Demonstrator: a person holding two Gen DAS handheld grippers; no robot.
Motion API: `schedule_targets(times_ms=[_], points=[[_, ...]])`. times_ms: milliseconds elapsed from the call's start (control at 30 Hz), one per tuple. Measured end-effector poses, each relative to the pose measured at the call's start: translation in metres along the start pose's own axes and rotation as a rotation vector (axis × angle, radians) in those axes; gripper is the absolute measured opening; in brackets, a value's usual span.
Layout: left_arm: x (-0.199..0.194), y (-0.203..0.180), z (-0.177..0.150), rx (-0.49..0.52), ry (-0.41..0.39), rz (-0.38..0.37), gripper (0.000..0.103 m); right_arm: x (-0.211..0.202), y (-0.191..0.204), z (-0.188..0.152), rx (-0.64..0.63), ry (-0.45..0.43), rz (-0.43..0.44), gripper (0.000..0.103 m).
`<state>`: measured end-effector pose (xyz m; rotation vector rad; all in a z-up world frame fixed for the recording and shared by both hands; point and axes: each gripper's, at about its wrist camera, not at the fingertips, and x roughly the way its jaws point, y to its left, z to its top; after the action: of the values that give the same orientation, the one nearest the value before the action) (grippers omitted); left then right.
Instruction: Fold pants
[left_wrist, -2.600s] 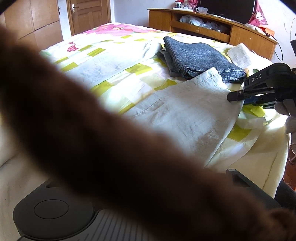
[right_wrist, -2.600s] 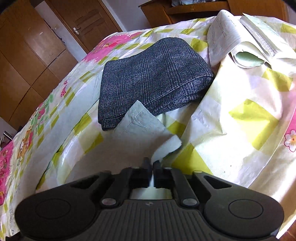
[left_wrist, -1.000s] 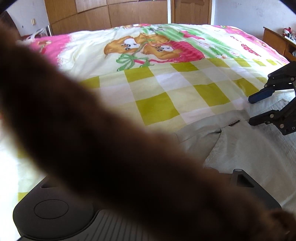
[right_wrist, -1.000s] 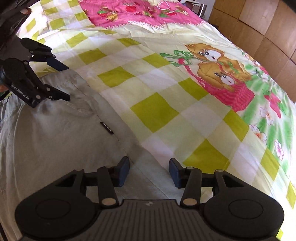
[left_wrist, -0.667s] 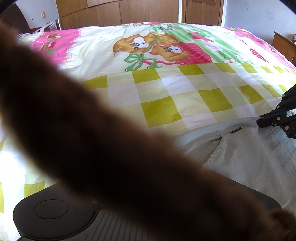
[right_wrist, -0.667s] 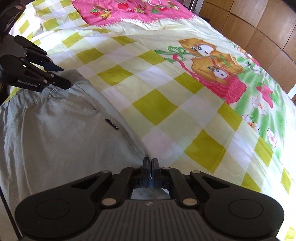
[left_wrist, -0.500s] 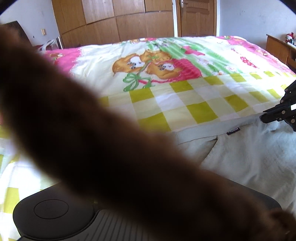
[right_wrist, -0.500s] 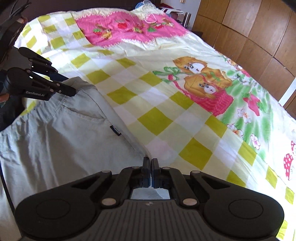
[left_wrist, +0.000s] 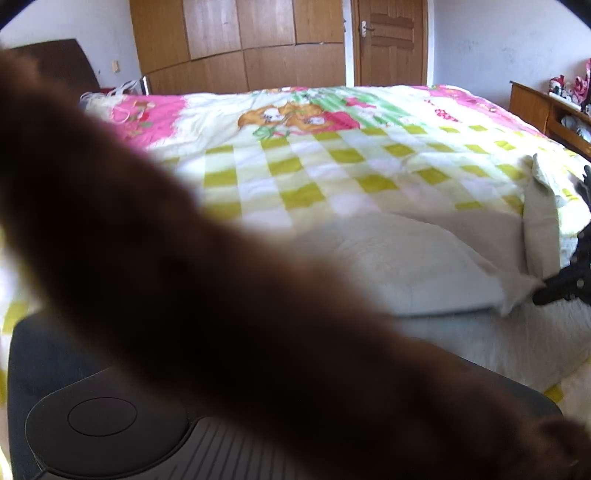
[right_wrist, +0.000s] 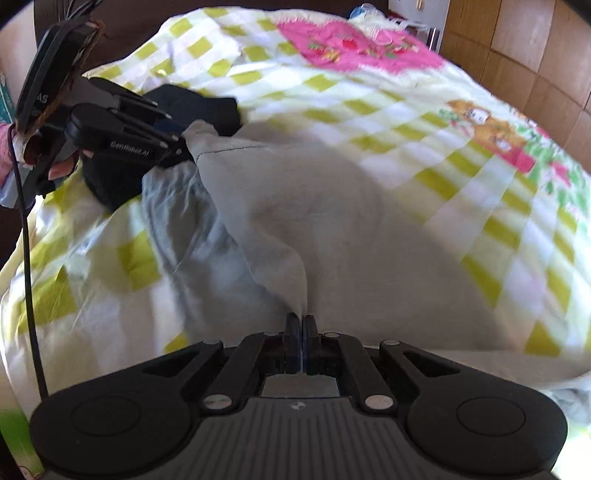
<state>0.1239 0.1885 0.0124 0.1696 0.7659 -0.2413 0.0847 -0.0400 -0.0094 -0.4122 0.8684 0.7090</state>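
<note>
The light grey pants (right_wrist: 332, 221) lie on the checkered quilt (right_wrist: 498, 221), with one edge lifted into a ridge between both grippers. My right gripper (right_wrist: 301, 325) is shut on one corner of that raised edge. At the upper left, my left gripper (right_wrist: 176, 142) is shut on the other corner. In the left wrist view the pants (left_wrist: 406, 269) bulge up in a fold, and the right gripper (left_wrist: 546, 291) pinches the cloth at the right edge. A blurred brown strip (left_wrist: 184, 277) hides the left gripper's own fingers there.
A black garment (right_wrist: 207, 107) lies on the bed just behind the left gripper. A cable (right_wrist: 29, 266) hangs beside a person's hand (right_wrist: 61, 168). Wooden wardrobes (left_wrist: 240, 48), a door (left_wrist: 388, 40) and a cabinet (left_wrist: 546, 107) stand beyond the bed.
The right gripper shut on the pants' waist edge. Both grippers then lifted that edge and carried it across, so the cloth now humps up in a fold instead of lying flat.
</note>
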Motion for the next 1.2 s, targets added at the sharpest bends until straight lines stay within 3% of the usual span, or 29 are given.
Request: schedule_targets(times_ms=[133, 333, 533, 600, 667, 700, 800, 933, 1000, 1100, 1200], points=[[-0.011, 0.008, -0.025, -0.038, -0.01, 0.024, 0.024, 0.004, 0.011, -0.01, 0.038, 0.012, -0.01, 0.019], [-0.025, 0.004, -0.038, 0.003, -0.068, 0.063, 0.024, -0.002, 0.018, -0.009, 0.017, 0.013, -0.046, 0.019], [-0.027, -0.009, -0.05, 0.114, -0.072, 0.081, 0.025, 0.001, 0.029, -0.011, -0.03, 0.035, -0.065, 0.019], [-0.026, -0.016, -0.053, 0.18, -0.064, 0.097, 0.034, 0.005, 0.028, -0.01, -0.028, 0.039, -0.072, 0.019], [-0.026, -0.024, -0.055, 0.242, -0.073, 0.122, 0.05, 0.006, 0.028, -0.009, -0.03, 0.038, -0.074, 0.019], [-0.027, -0.027, -0.055, 0.267, -0.082, 0.142, 0.063, 0.006, 0.028, -0.008, -0.032, 0.035, -0.074, 0.019], [-0.027, -0.037, -0.055, 0.385, -0.111, 0.214, 0.067, 0.006, 0.027, -0.007, -0.039, 0.035, -0.074, 0.019], [-0.017, -0.049, -0.056, 0.507, -0.104, 0.229, 0.069, 0.007, 0.025, -0.007, -0.029, 0.036, -0.072, 0.019], [-0.009, -0.054, -0.055, 0.55, -0.093, 0.246, 0.062, 0.006, 0.024, -0.006, -0.019, 0.037, -0.073, 0.019], [-0.006, -0.049, -0.046, 0.5, -0.049, 0.209, 0.02, -0.003, 0.021, -0.002, 0.007, 0.029, -0.062, 0.019], [-0.022, -0.044, -0.043, 0.488, -0.078, 0.226, 0.015, -0.019, 0.026, 0.002, 0.003, -0.007, -0.051, 0.019]])
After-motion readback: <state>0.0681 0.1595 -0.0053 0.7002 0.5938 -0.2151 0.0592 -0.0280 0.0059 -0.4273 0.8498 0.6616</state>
